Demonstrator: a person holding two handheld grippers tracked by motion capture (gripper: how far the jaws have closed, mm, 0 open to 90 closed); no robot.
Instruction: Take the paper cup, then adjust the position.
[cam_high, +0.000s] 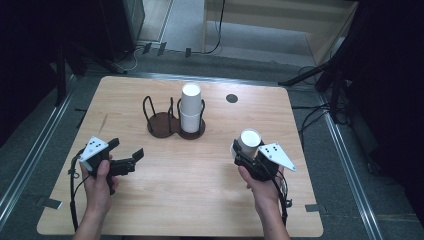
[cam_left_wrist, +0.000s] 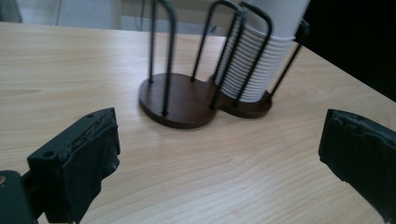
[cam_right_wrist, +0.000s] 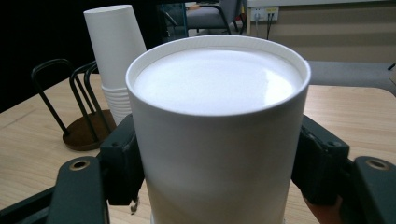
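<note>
- Right tool (cam_high: 248, 150) grips an upside-down white cup (cam_right_wrist: 217, 116), jaws pressed on its sides, above the surface (cam_high: 200, 200) near the right edge.
- Left tool (cam_left_wrist: 219, 154) is wide open, holding nothing, facing the holder (cam_high: 172, 122).
- Likely step: carrying the cup; next it needs lining up over the stack (cam_high: 191, 107) or the holder's free ring.

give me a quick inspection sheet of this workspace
surface: light wooden table, with a round dark spot near the far edge
job's things: white paper cup held upside down; stack of white paper cups in the right bay of a dark wire cup holder, left bay empty
clutter: nothing seen
grippers: left hand-held gripper open, holding nothing; right hand-held gripper shut on the single cup
cables: black cable trails from the left gripper; more run across the floor beyond the table
surroundings: grey floor, dark stands at both sides
</note>
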